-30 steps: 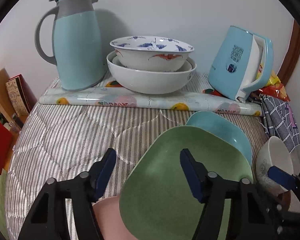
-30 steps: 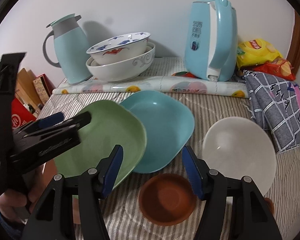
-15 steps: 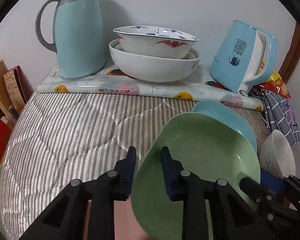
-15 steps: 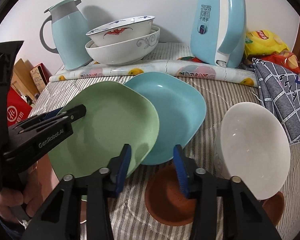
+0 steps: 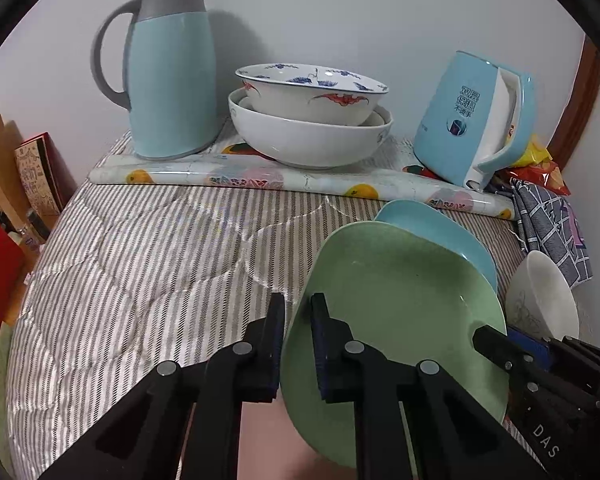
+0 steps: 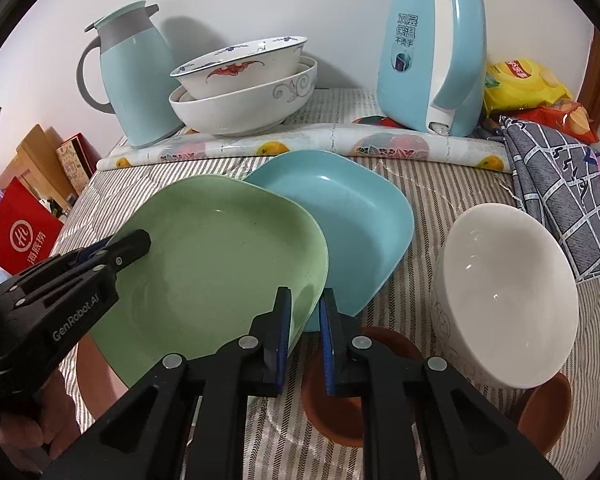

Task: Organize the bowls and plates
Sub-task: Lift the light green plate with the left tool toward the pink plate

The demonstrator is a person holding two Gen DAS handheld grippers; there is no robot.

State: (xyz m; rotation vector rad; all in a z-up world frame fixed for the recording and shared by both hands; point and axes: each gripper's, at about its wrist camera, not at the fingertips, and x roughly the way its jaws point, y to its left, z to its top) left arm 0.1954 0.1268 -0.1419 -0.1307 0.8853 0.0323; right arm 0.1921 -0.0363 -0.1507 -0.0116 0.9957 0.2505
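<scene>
The green plate (image 6: 220, 264) fills the lower middle of the right wrist frame, tilted up off the striped bench (image 5: 140, 248), its upper right edge overlapping the blue plate (image 6: 352, 216) just beyond it. Both claws pinch it by opposite rims: the left claw (image 5: 298, 322) is closed on the near-left edge and the right claw (image 6: 305, 314) on the lower right edge. So the plate lies between them, equally near each, and any lift probably has to be shared.
</scene>
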